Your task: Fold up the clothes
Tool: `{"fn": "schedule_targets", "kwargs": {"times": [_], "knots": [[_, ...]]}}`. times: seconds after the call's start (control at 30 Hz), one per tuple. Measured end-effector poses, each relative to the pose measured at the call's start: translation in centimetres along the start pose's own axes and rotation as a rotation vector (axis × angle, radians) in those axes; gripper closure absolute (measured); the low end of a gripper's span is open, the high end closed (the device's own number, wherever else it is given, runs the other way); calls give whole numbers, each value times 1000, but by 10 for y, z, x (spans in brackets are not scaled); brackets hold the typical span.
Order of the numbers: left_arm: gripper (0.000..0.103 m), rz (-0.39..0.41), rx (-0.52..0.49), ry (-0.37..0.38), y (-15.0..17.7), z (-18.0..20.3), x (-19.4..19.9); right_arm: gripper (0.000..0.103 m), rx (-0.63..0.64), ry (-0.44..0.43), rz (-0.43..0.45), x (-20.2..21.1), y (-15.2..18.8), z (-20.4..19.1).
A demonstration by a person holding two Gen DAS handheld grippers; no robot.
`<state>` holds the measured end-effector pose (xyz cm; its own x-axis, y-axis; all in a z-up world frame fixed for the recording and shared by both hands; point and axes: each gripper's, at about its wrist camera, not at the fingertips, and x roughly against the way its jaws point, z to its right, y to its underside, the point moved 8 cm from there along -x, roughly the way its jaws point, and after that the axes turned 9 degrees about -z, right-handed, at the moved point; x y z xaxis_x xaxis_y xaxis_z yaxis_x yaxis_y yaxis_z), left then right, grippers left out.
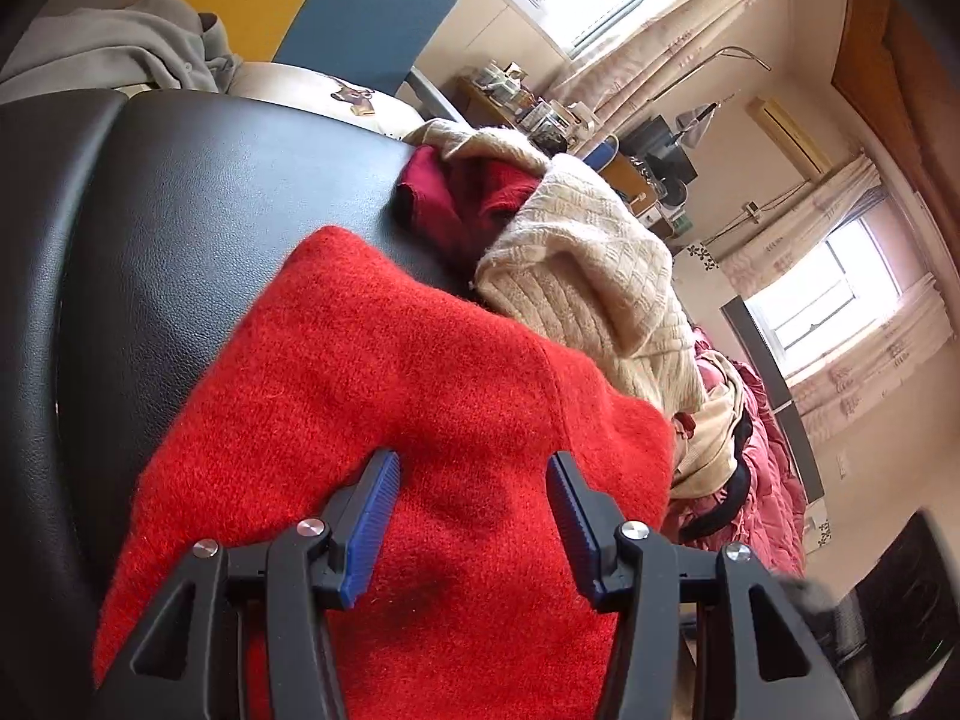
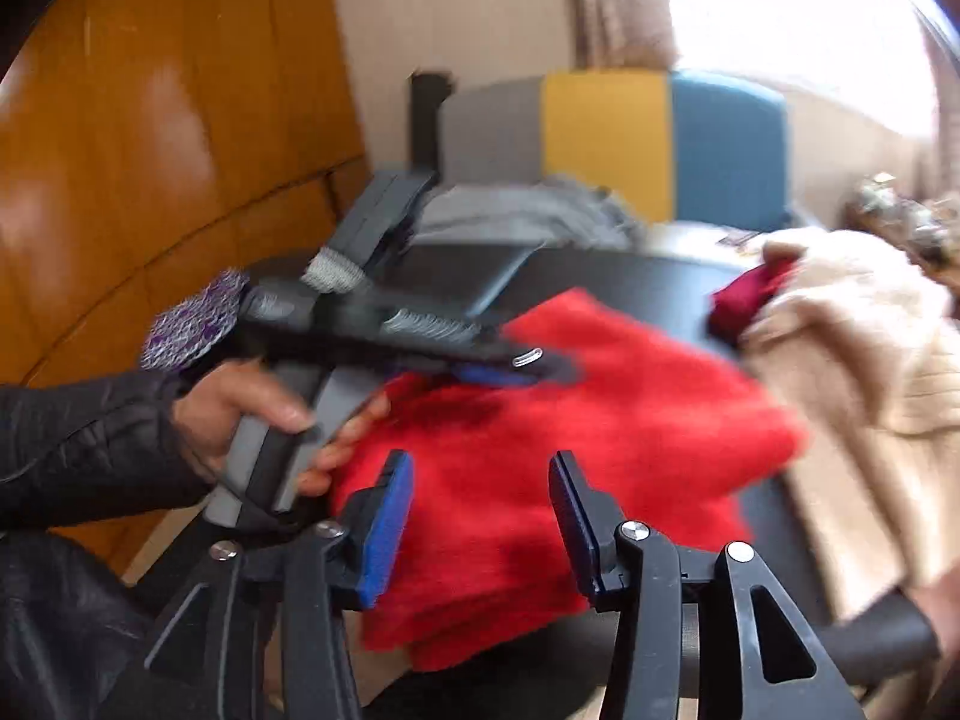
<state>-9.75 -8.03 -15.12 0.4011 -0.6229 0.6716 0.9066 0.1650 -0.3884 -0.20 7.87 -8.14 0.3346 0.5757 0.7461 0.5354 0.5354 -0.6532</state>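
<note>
Red sweater [image 1: 372,372] beneath spread left gripper [image 1: 474,468], right gripper [image 2: 483,468] wide

**Two wrist views, one shared pile**

The left wrist camera sits low and close over the fuzzy red knit garment [image 1: 384,372] on the black leather-look counter [image 1: 180,192], tilted, facing the curtained windows [image 1: 852,276]. The right wrist camera looks across the same garment [image 2: 540,450] toward the yellow-and-blue panel [image 2: 660,144]. Both share the cream cable-knit sweater [image 1: 588,264].
</note>
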Motion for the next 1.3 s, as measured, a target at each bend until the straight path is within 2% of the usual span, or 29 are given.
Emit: {"fn": "schedule_targets", "kwargs": {"times": [0.07,0.13,0.17,0.27,0.4,0.53,0.6,0.67,0.73,0.77,0.83,0.9,1.0,1.03,1.1,1.23,1.3], "knots": [[51,-5,-9,-8,4,0,2,54,28,59,-134,-40,17,0],[55,-5,-6,13,13,0,3,54,61,109,-262,-69,49,4],[57,1,-4,20,17,-1,4,54,122,145,-250,-69,61,3],[59,19,-21,8,12,1,11,54,68,133,-246,-68,76,13],[52,44,-43,-9,4,4,21,53,99,143,-224,-67,80,14],[52,69,-65,-26,-4,7,31,47,-12,52,-215,-54,63,21],[52,82,-76,-34,-8,9,36,47,-106,20,-143,-35,42,31],[52,94,-87,-42,-12,10,40,40,-193,-1,-57,-18,18,44],[52,107,-98,-51,-16,12,45,22,-272,-10,43,-3,-11,60],[52,110,-102,-54,-15,12,47,18,-288,-3,73,-1,-21,65],[52,96,-99,-55,2,7,45,15,-323,23,78,-18,-42,86],[52,82,-97,-56,20,2,43,15,-384,2,50,-37,-45,102],[52,61,-93,-58,47,-6,39,16,-446,45,-61,-78,-21,119],[52,51,-91,-60,57,-9,36,16,-434,63,-92,-90,-2,122],[54,28,-95,-88,80,-15,24,16,-383,34,32,-84,11,119],[55,58,-98,-100,88,-18,24,13,-341,45,79,-87,15,119],[55,62,-97,-106,87,-16,30,11,-323,51,72,-91,10,120]]}}
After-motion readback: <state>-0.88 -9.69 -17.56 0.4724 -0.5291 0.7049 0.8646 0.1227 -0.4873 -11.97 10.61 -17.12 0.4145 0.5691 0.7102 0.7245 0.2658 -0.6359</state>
